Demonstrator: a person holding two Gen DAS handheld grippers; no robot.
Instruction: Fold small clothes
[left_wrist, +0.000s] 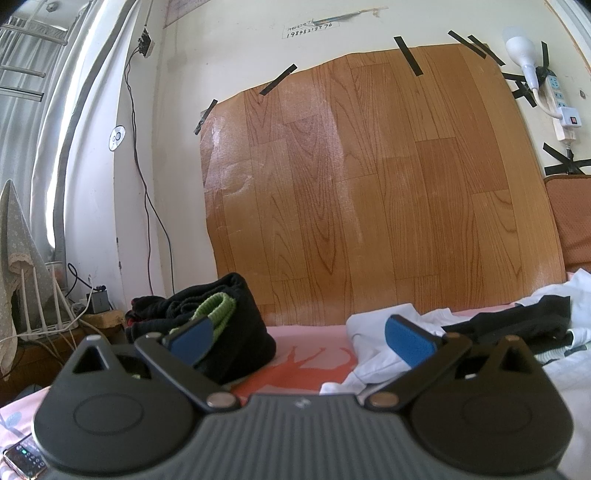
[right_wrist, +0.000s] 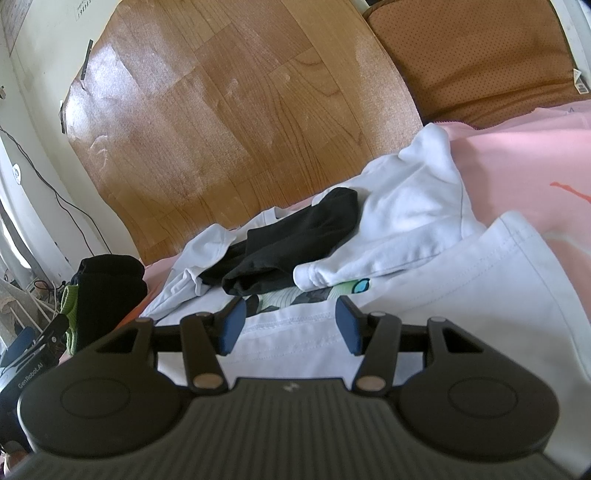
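Two claws are hanging apart over the bed, gripping nothing, with the next garment not yet picked.

White tee (right_wrist: 424, 295) is lying just under and ahead of the right claw (right_wrist: 291, 325); black garment (right_wrist: 295, 240) is resting beyond. Left claw (left_wrist: 299, 339) is facing pink sheet (left_wrist: 310, 365), folded pile (left_wrist: 221, 325) at its left. Next, I judge, the right needs to be pinching the tee's hem.

My own body hides the near bedsheet (left_wrist: 314, 369) along the bottom of both views. In the right wrist view the white T-shirt (right_wrist: 461, 314) runs under my right gripper (right_wrist: 290, 328) and off the right edge, its print (right_wrist: 295, 295) half covered by a black garment (right_wrist: 288, 243). At upper centre of the left wrist view, the handwriting on the wall (left_wrist: 309, 28) is too small to read. A phone (left_wrist: 22, 461) is cut off at lower left.
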